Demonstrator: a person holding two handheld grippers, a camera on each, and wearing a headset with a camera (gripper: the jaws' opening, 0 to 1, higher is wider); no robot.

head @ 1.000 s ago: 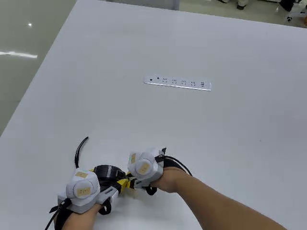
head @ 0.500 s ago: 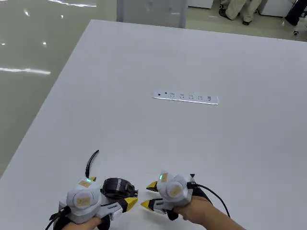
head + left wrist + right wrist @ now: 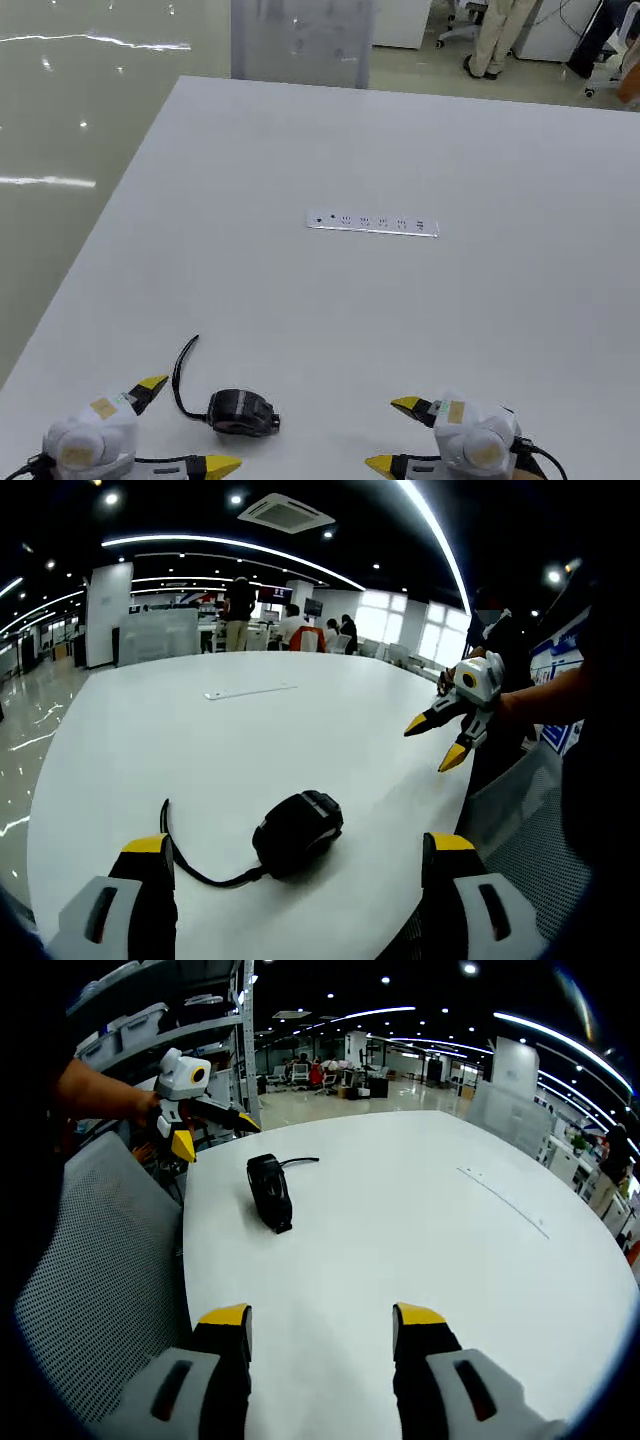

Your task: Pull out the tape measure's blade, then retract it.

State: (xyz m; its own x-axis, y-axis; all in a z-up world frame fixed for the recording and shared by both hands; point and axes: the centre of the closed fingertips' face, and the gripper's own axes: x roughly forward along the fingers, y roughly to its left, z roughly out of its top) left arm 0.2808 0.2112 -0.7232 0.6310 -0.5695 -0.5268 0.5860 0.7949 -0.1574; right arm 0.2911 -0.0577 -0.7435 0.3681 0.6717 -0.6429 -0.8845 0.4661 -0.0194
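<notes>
1. Tape measure [image 3: 243,412] lying flat on the white table [image 3: 450,320], blade fully in, black strap [image 3: 180,375] curling off its left side. Well to the near side of the power strip [image 3: 372,225], a little left of it.
2. Left gripper [image 3: 186,424] spread wide, nothing between the yellow tips. Nearer than the power strip and far to its left, just beside the tape measure, not touching.
3. Right gripper [image 3: 392,434] spread wide too, nothing gripped. Near side of the power strip, about level with its right end.
</notes>
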